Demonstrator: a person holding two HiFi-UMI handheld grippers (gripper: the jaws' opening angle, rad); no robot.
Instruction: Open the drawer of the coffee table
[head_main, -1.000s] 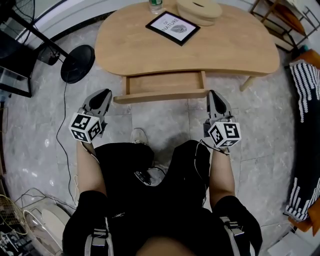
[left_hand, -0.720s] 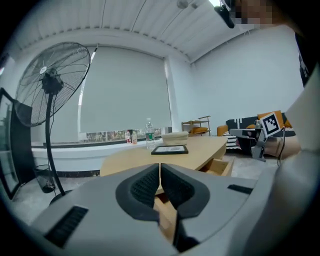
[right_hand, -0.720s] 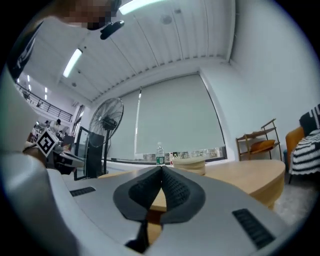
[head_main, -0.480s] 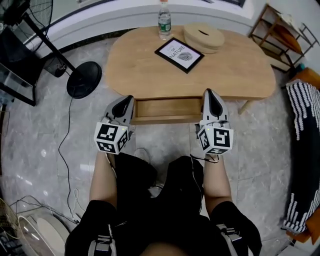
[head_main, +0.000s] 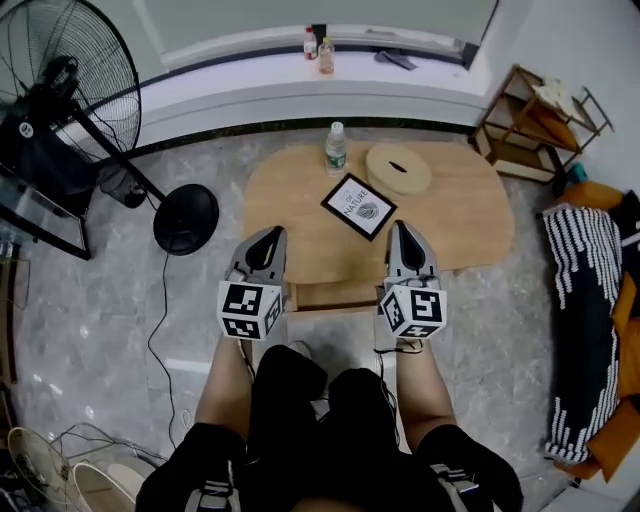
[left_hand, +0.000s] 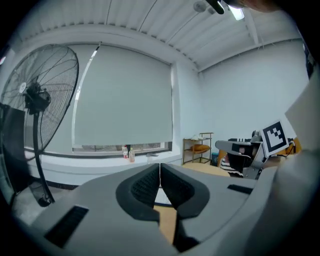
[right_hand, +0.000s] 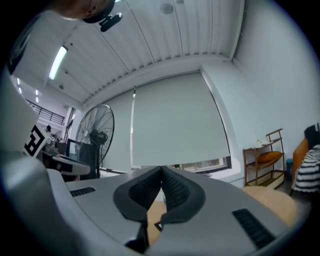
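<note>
The wooden coffee table (head_main: 470, 215) stands ahead of me, its drawer (head_main: 335, 294) pulled out at the near edge between my hands. My left gripper (head_main: 272, 236) is held high above the table's near left, jaws shut with nothing between them. My right gripper (head_main: 400, 229) is level with it on the right, also shut and empty. In the left gripper view the left gripper (left_hand: 160, 166) points across the room at a window, with the right gripper's marker cube (left_hand: 274, 136) at its side. In the right gripper view the right gripper (right_hand: 161, 170) points level at the same blind.
On the table stand a water bottle (head_main: 336, 148), a framed print (head_main: 359, 206) and a round wooden lid (head_main: 398, 168). A standing fan (head_main: 60, 95) with its round base (head_main: 186, 218) is at the left. A wooden shelf (head_main: 532, 125) and a striped cloth (head_main: 585, 310) are at the right.
Both grippers have risen from down by the drawer front to high above the table. The head view has pulled up and back, so the table looks smaller and the window wall shows.
</note>
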